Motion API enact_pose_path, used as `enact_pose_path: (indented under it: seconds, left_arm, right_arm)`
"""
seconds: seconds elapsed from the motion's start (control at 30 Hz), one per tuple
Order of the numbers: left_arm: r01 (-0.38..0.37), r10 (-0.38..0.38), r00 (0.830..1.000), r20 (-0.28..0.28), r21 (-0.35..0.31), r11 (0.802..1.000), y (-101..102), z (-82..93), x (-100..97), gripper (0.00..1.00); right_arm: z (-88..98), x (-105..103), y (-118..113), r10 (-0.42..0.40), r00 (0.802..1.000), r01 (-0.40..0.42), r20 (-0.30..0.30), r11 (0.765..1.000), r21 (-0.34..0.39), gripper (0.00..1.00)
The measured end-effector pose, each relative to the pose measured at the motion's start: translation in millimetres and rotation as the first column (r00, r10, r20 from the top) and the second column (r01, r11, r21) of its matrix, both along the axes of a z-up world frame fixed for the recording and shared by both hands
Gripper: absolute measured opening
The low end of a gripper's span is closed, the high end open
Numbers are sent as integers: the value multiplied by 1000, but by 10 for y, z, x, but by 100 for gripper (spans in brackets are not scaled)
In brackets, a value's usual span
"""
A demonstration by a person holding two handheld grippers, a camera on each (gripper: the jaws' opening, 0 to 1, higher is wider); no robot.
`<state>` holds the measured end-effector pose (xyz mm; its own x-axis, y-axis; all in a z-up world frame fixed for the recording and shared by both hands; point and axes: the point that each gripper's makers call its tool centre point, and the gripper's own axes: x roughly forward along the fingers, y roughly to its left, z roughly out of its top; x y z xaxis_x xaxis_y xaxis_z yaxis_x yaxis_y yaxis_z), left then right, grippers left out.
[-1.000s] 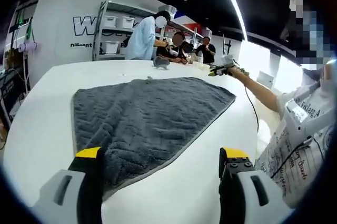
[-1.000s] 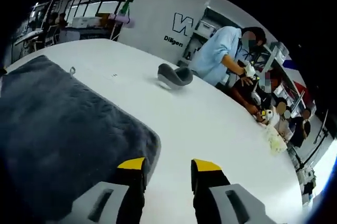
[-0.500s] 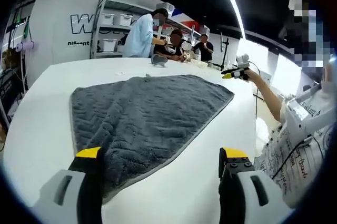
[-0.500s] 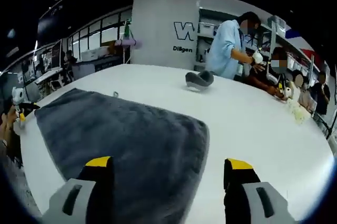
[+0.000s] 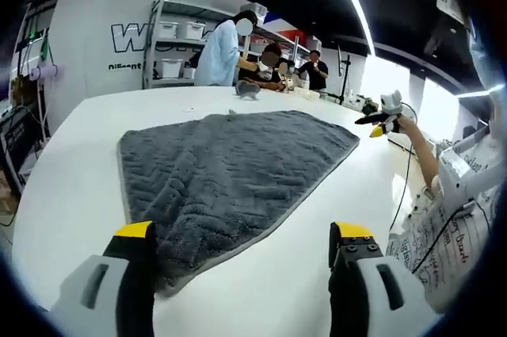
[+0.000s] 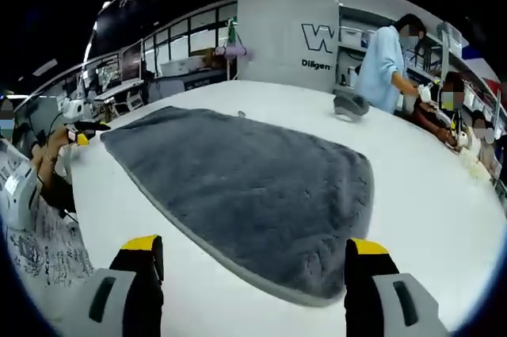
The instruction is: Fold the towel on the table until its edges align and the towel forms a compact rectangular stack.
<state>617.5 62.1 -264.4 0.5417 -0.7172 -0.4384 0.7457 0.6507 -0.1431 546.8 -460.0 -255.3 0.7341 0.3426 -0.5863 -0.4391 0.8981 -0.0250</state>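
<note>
A grey towel (image 5: 230,166) with a zigzag weave lies spread flat on the white table (image 5: 71,162). In the left gripper view my left gripper (image 5: 242,231) is open over the towel's near edge, holding nothing. The right gripper (image 5: 383,119) shows at the right in a person's hand, beyond the towel's far corner. In the right gripper view the same towel (image 6: 253,182) runs from the left to the middle. My right gripper (image 6: 253,246) stands wide open just short of its near hem. The left gripper (image 6: 79,131) appears small at the left edge, in a hand.
A small dark grey object (image 6: 348,105) sits on the table (image 6: 428,186) past the towel. Several people (image 5: 261,63) stand and sit at the far end by shelves with white bins (image 5: 170,32). A person's printed shirt (image 5: 444,218) is close on the right.
The right gripper's jaws have spread from a narrow gap to wide open, and its view has swung round over the towel. In the left gripper view the right hand has drifted right and lower.
</note>
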Motion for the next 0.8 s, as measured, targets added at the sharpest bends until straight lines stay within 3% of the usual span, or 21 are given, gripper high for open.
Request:
enact_pose_path:
  seconds: [0.2,0.3,0.57,0.8]
  left_arm:
    - [-33,33,999,-9,-2,999,99,-38,3,93]
    - [-44,44,999,-9,-9,999,139,-26,11,91]
    - [-58,58,998,1,36,998,237,-63,37,88]
    - [-47,47,999,-9,38,998,336,-51,80,84]
  right_arm:
    - [-91,-83,-73,-48,999,48,-10,996,70,97]
    - [-113,-92,-131,-65,998,65,-13,996,65,98]
    - [-144,-146,-102,-1,1000,2,-25,1000,29,90]
    - [-183,-152,-119,21,998,-20,-54,999,28,89]
